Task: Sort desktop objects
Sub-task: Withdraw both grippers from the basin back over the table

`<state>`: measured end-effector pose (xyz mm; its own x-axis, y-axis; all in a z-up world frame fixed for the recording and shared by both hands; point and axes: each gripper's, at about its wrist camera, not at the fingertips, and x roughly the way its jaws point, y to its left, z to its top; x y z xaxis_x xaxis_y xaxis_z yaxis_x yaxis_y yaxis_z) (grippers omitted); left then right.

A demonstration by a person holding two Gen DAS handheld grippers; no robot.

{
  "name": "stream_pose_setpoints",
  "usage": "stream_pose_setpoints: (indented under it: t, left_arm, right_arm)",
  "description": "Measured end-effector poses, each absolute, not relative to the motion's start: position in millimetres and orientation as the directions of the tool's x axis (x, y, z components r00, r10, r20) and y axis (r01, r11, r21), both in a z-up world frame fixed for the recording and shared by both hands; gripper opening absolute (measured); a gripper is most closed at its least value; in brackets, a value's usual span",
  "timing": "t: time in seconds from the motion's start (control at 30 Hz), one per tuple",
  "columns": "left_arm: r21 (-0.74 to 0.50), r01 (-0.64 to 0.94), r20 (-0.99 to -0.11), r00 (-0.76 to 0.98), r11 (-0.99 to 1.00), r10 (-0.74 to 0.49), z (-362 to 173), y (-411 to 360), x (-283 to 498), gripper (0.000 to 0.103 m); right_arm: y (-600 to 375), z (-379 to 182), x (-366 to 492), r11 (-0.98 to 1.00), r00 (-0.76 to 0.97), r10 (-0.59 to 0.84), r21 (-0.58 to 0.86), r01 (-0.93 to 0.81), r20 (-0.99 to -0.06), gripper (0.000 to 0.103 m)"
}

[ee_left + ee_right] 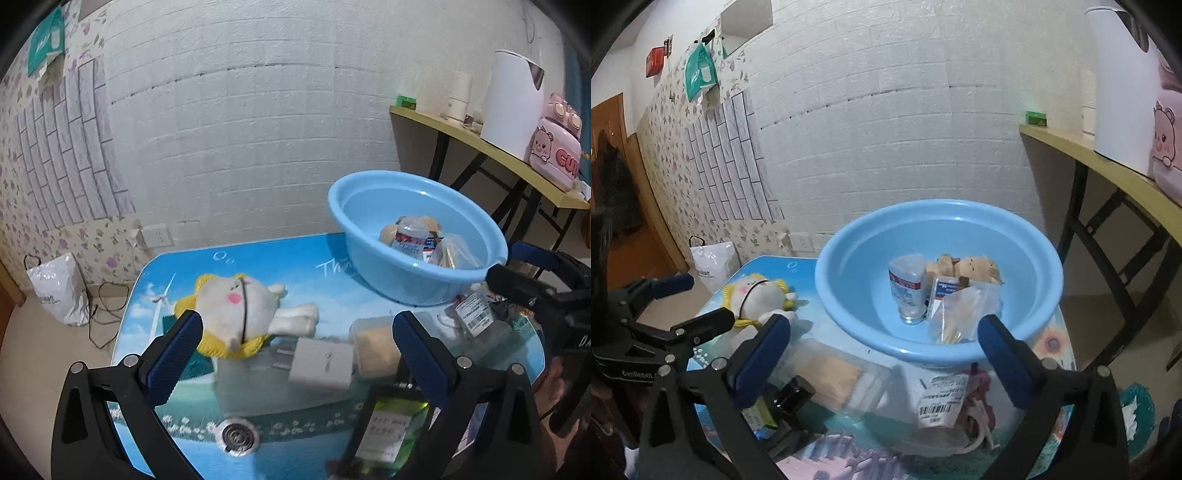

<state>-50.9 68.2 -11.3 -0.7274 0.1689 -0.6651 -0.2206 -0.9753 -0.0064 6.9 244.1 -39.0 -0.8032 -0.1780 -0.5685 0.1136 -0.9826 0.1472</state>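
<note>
Grippers both gape empty, so lower your left gripper (291,349) squarely over the white charger plug (321,365), then carry it to the blue basin (413,284) while your right gripper (882,349) waits clear.

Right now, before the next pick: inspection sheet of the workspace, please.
Surface: small table with printed sky-scene top.
Job's things: blue basin holds a clear bottle, a small plush and a clear bag; plush doll, white charger and clear box lie outside it.
Clutter: labelled packets near the front edge.
Grippers: left gripper open, empty; right gripper open, empty.
Cables: black cable on the floor.
Surroundings: white bag by the wall; side table with white kettle.
</note>
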Motion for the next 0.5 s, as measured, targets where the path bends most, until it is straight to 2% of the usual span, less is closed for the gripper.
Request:
stream_pose_setpoints:
  t: [0.13,0.37,0.5]
  left_arm:
    - [-0.026,-0.192,-0.673,-0.722,-0.981,0.159,-12.1,57.0,-48.4,0.103]
    - [-0.008,-0.154,-0.693,-0.711,-0.988,0.116,-20.6,45.1,-42.9,0.103]
    - [-0.014,-0.157,-0.699,-0.705,-0.988,0.122,-24.9,37.9,-37.4,0.103]
  right_arm:
    - [239.5,-35.3,9.8,-0.985,-0.787,-0.163,0.139,0.099,-0.595,0.103]
    - [227.1,-41.2,17.8,-0.998,-0.761,-0.062,0.032,0.055,-0.645,0.103]
    - [228.0,-46.0,20.6,-0.997,-0.744,-0.076,0.058,0.050,-0.663,0.103]
